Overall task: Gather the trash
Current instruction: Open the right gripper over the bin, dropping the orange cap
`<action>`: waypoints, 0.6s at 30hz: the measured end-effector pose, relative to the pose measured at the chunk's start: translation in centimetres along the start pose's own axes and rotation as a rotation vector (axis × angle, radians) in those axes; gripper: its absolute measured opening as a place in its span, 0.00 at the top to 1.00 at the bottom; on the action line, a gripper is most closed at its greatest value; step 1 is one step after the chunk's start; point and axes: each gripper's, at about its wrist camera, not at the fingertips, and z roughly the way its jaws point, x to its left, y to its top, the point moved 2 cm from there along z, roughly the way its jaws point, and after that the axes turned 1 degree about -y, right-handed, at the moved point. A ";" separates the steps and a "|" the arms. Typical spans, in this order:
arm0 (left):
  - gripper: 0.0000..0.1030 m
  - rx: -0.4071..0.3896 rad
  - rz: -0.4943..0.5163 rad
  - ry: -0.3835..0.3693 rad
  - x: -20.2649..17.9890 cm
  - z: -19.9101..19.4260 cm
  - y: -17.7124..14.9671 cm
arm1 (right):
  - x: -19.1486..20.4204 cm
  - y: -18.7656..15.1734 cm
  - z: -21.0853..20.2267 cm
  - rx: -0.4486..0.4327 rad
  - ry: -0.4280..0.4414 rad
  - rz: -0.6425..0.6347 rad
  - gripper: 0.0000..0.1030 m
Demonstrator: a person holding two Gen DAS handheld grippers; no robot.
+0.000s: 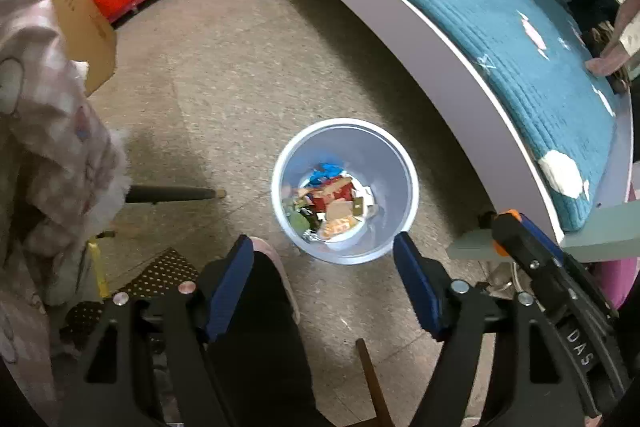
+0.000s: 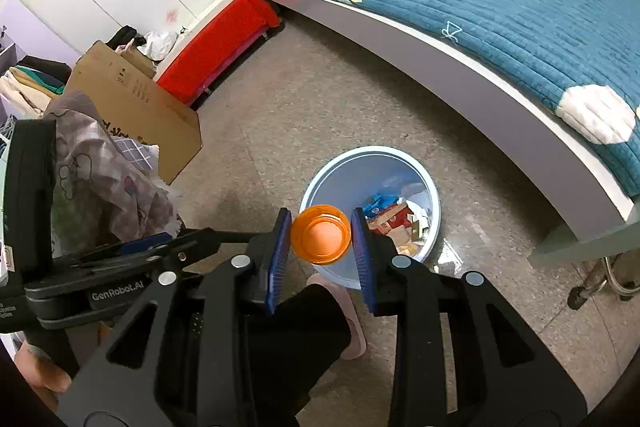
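**Orange cup poised over the bin's near rim: carry it inward before letting go**

The right gripper (image 2: 321,239) is clamped on an orange cup (image 2: 320,233), its blue pads pressing the cup's two sides, the mouth of the cup facing the camera. From the right wrist view the cup hangs above the near-left rim of the pale blue trash bin (image 2: 430,195), not over its middle. The left gripper (image 1: 324,275) stands wide with nothing between its pads, the bin (image 1: 404,163) ahead of and below it.

The bin stands on the floor (image 2: 280,115) just off the long edge of the bed (image 2: 480,7), already holding wrappers and cartons (image 1: 332,205). A slippered foot (image 2: 352,311) lies close by the bin's near side.

To do the drop well, I judge the cup should be carried further toward the bed edge until it sits over the bin's centre, then released by opening fully. Let go where it hangs, it could clip the rim and roll across the floor.
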 end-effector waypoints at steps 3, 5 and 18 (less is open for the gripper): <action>0.28 -0.015 -0.015 0.027 0.6 -0.4 0.1 | 0.5 0.4 0.1 -0.005 0.010 -0.003 0.70; 0.27 -0.021 -0.025 0.037 0.8 -0.6 0.2 | 0.9 0.8 0.2 -0.010 0.020 -0.007 0.70; 0.27 -0.051 -0.069 0.052 1.6 -1.8 0.4 | 1.9 2.5 -0.3 -0.078 0.038 0.006 0.50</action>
